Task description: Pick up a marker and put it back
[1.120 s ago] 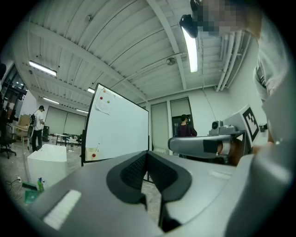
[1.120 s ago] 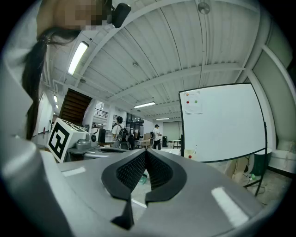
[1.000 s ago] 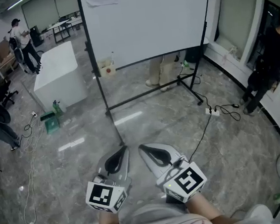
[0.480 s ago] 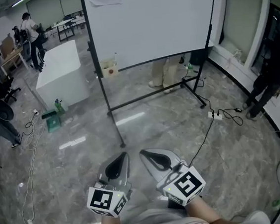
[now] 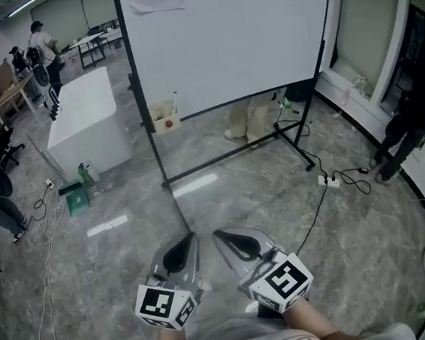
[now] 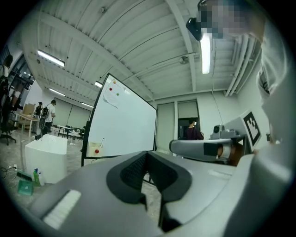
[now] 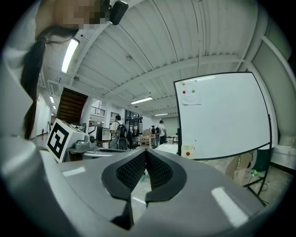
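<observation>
A tall whiteboard (image 5: 228,35) on a black wheeled stand stands ahead of me. A small pale holder box (image 5: 164,116) hangs at its lower left corner, with a marker (image 5: 174,98) sticking up from it. My left gripper (image 5: 184,241) and right gripper (image 5: 221,235) hover side by side low in the head view, well short of the board. Both are shut with nothing between their pads. The left gripper view shows the closed left gripper (image 6: 147,152), the whiteboard (image 6: 125,125) and the holder box (image 6: 95,149). In the right gripper view, the closed right gripper (image 7: 145,152) points toward the holder box (image 7: 187,152).
A white block-shaped table (image 5: 86,118) stands left of the board, with a green bottle (image 5: 84,173) on the floor beside it. A power strip and cables (image 5: 327,180) lie at the right. A person's legs (image 5: 245,120) show behind the board; another person (image 5: 417,106) stands far right.
The head view has shifted a little, and the whiteboard sits slightly nearer and more to the left. Both grippers stay shut in about the same place. People at the far left have moved.
</observation>
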Demonstrator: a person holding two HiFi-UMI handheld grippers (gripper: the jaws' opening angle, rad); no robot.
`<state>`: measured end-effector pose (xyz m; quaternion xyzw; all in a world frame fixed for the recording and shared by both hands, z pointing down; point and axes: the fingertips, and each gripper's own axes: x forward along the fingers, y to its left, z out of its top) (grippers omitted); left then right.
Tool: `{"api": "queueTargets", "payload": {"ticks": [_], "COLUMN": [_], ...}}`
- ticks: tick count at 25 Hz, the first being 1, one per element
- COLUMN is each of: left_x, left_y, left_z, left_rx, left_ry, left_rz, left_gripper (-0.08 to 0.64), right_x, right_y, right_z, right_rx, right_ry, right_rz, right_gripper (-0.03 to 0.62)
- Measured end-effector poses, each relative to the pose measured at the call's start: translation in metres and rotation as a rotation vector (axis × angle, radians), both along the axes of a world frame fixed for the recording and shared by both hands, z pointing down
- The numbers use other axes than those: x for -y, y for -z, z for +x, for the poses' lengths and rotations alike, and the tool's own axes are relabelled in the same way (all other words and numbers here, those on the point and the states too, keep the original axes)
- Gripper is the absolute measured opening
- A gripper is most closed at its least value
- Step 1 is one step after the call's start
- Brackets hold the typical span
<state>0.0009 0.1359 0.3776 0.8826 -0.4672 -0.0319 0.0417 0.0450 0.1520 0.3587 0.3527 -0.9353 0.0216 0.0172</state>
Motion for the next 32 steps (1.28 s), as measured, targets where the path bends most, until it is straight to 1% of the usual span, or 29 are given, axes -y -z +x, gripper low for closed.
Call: {"api": "queueTargets", "payload": {"ticks": [4,8,10,14,18,22,27,29,32], "left_x": [0.043,0.085,0.106,0.14,0.163,0.179,0.201,0.212,0.235], "left_y": [0.003,0.005,0.005,0.011,0.014,0.007,-0.003,-0.005,-0.009], "left_z": [-0.018,-0.034,-0.041,-0.053,-0.06,-0.061,-0.057,-0.057,-0.062], "left_rx": [-0.02,-0.039,-0.042,-0.05,-0.063,-0.071,-0.073,-0.064,-0.056], "left_ry": [-0.003,-0.015,-0.023,-0.048,-0.069,-0.09,-0.102,-0.1,-0.075], "left_rz": [0.003,-0.001,-0.003,-0.004,0.003,-0.014,-0.054,-0.059,-0.069], "left_gripper": [0.0,0.0,0.0,0.0,0.0,0.0,0.0,0.0,0.0], "right_x": [0.043,0.08,0.1,0.136,0.158,0.173,0.199,0.213,0.24], "right_y": [0.004,0.01,0.012,0.016,0.016,0.012,-0.007,-0.007,-0.01], "right_z": [-0.019,-0.046,-0.056,-0.068,-0.076,-0.079,-0.063,-0.064,-0.067], "right_rx": [0.001,-0.016,-0.019,-0.022,-0.041,-0.039,-0.062,-0.067,-0.076], "right_ry": [-0.005,0.026,0.026,0.006,-0.005,-0.02,-0.062,-0.054,-0.045], "right_rz": [0.009,0.027,0.028,0.024,0.033,0.016,-0.054,-0.042,-0.029], "right_gripper": [0.002,0.002,0.002,0.002,0.002,0.002,0.002,0.002,0.002]}}
